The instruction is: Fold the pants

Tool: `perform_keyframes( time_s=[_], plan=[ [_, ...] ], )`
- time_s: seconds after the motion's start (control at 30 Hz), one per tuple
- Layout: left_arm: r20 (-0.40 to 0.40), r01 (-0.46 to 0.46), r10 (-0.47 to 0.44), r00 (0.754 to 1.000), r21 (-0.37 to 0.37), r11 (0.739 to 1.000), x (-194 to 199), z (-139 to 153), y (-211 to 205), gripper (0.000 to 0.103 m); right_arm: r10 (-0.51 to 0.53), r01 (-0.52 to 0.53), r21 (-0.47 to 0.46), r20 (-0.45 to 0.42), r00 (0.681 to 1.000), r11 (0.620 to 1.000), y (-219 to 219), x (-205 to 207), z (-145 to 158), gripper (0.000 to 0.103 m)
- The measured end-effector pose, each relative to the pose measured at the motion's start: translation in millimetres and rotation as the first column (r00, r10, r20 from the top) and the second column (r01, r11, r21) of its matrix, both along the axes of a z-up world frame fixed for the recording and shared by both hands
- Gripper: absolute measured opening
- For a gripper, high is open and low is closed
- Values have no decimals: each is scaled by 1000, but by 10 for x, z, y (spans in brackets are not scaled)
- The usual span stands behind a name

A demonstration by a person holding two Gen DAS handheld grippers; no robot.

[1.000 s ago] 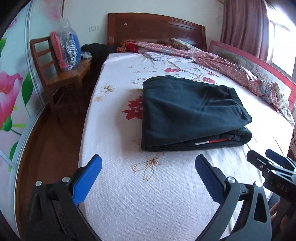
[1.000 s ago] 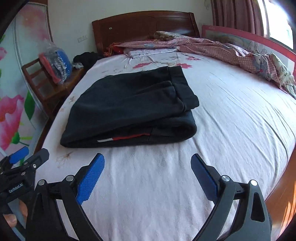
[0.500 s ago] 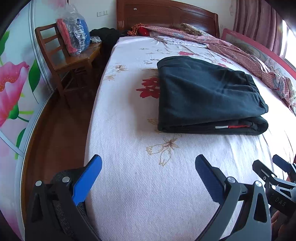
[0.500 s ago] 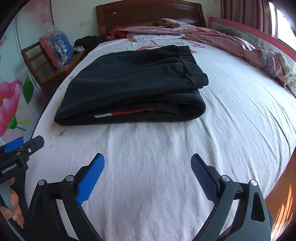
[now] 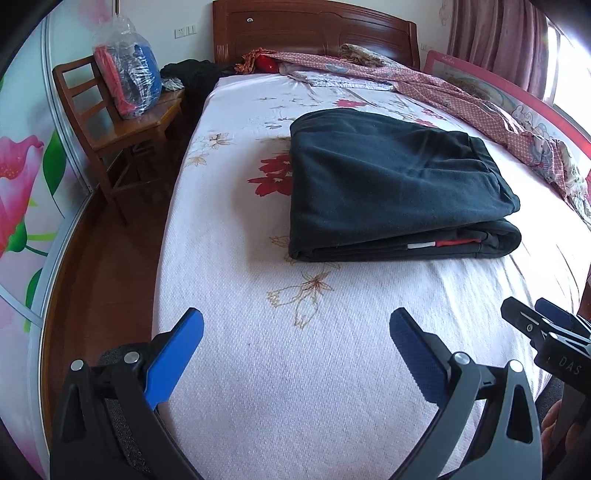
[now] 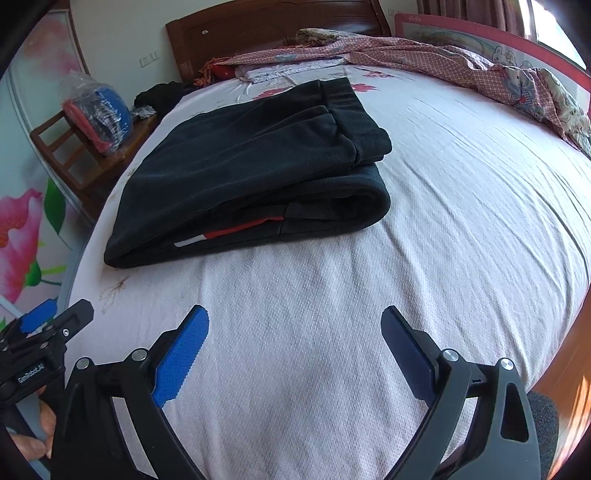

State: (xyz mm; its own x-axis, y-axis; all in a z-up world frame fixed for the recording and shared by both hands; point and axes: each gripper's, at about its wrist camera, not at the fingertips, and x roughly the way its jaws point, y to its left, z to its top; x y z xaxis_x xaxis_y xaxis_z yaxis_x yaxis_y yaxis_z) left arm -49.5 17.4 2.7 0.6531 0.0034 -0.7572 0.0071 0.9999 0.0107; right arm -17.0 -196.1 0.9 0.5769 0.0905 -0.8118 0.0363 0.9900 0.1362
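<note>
Dark pants [image 5: 388, 184] lie folded into a flat rectangular stack on the white flowered bed sheet [image 5: 295, 369], a red and white label showing at the near edge. They also show in the right wrist view [image 6: 251, 166]. My left gripper [image 5: 295, 328] is open and empty, held above the sheet short of the pants. My right gripper [image 6: 294, 326] is open and empty, also short of the pants. Each gripper shows at the edge of the other's view: the right gripper [image 5: 546, 332] and the left gripper [image 6: 48, 325].
A wooden chair [image 5: 122, 125] with a plastic bag of clothes [image 5: 129, 81] stands left of the bed. A patterned quilt [image 5: 461, 96] lies along the far and right side. A wooden headboard [image 5: 314, 33] is behind. Wooden floor [image 5: 103, 258] lies to the left.
Both grippers have drawn back a little and shifted view; the pants have stayed folded in the same place on the bed. Both grippers have stayed open.
</note>
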Motion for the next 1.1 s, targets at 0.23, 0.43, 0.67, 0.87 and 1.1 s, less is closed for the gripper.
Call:
perform_keyframes(
  time_s=[0.23,0.43,0.67,0.87,1.1],
  plan=[
    [-2,-2,2,1000,3,1000,-4,4,4,101,1,-1,14,-5,1000,1000,0,-3,2,94],
    [-9,-4,4,1000,4,1000,0,-8,8,101,4,-4,14,-8,1000,1000,8,-2,4,94],
    [-14,-3,3,1000,3,1000,3,-15,5,101,13,-13,11,-10,1000,1000,38,-11,-3,94],
    [-19,-5,5,1000,0,1000,11,-23,10,101,14,-14,11,-12,1000,1000,35,-15,-7,94],
    [-22,-4,4,1000,2,1000,9,-23,2,101,16,-16,11,-13,1000,1000,31,-9,-9,94]
  ],
)
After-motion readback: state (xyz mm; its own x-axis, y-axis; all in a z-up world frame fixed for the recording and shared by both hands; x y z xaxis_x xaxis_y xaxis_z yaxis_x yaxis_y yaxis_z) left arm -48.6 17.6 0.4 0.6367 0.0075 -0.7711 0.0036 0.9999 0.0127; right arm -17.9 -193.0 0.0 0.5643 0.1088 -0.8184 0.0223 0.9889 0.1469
